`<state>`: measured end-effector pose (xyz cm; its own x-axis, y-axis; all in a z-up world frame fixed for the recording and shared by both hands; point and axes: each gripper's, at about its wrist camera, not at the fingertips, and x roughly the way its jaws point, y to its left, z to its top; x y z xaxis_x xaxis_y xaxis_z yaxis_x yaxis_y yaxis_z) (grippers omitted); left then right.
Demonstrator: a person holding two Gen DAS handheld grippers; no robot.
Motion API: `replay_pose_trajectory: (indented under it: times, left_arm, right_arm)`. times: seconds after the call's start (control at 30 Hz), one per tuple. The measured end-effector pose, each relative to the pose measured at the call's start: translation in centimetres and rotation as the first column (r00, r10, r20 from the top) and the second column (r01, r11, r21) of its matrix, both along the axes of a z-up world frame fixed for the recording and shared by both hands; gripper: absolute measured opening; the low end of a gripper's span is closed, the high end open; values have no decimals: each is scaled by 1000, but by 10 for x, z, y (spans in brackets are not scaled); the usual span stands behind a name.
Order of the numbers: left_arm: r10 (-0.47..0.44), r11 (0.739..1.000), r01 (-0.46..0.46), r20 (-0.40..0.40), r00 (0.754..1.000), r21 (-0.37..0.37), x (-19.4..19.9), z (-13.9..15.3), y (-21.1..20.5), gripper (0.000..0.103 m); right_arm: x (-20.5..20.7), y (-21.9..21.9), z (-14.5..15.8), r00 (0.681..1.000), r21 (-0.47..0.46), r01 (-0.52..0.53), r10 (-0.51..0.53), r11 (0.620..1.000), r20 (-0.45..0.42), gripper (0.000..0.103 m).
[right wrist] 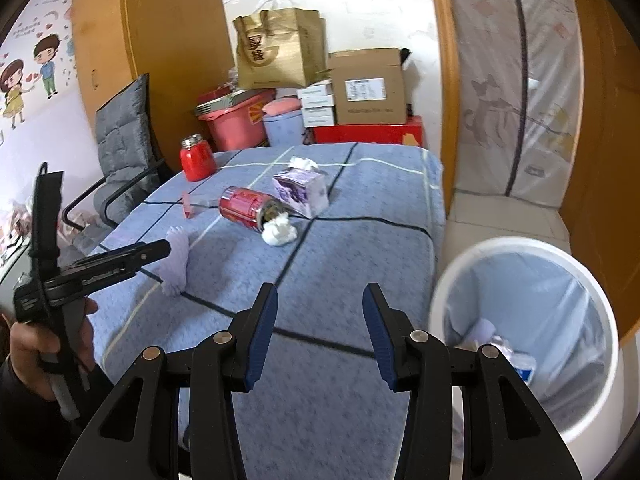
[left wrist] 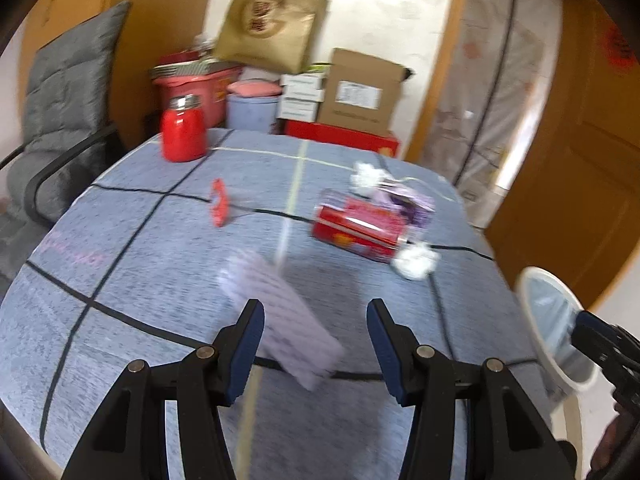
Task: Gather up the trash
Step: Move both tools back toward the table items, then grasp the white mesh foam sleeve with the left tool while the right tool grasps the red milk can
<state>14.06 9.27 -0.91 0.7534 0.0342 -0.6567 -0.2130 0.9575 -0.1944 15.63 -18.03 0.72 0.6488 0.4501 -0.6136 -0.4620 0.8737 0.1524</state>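
Trash lies on the blue checked tablecloth (left wrist: 132,280): a red can (left wrist: 360,228) on its side, a crumpled white tissue (left wrist: 414,262) at its mouth, a purple carton (left wrist: 408,200), a second tissue (left wrist: 366,176) and a small red wrapper (left wrist: 219,202). A pale lilac wrapper (left wrist: 280,312) lies blurred between the fingers of my left gripper (left wrist: 316,320), which is open and does not press on it. My right gripper (right wrist: 320,320) is open and empty over the table's near right side. Beside it stands a white bin (right wrist: 516,245) with a blue liner and some trash inside.
A red jar (right wrist: 197,158) stands at the table's far left corner. A grey padded chair (right wrist: 124,148) is on the left. Boxes, a pink tub and a gold paper bag (right wrist: 280,52) are stacked behind the table. A hand (right wrist: 24,344) holds the left gripper.
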Motion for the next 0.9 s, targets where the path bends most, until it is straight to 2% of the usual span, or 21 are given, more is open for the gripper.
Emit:
replay_pose_trajectory:
  times: [0.13, 0.37, 0.43, 0.5, 0.63, 0.9]
  left_arm:
    - [58, 998, -58, -40, 998, -13, 13, -13, 13, 53]
    - [52, 998, -54, -104, 993, -13, 30, -35, 17, 53]
    - [42, 999, -42, -101, 994, -3, 30, -38, 17, 51]
    - [30, 1000, -29, -95, 995, 8, 28, -38, 19, 43]
    - [4, 1000, -3, -78, 997, 7, 24, -35, 26, 34]
    - [5, 1000, -6, -58, 998, -18, 15, -32, 50, 33]
  right_arm:
    - [12, 15, -2, 1000, -3, -28, 28, 1000, 4, 46]
    - [39, 49, -8, 995, -18, -103, 102, 995, -4, 46]
    - [47, 59, -9, 992, -24, -129, 129, 991, -5, 49]
    - [58, 71, -10, 986, -30, -164, 164, 986, 2, 55]
    - [80, 95, -14, 975, -48, -222, 223, 974, 6, 55]
    - [125, 132, -30, 948, -55, -318, 317, 947, -26, 55]
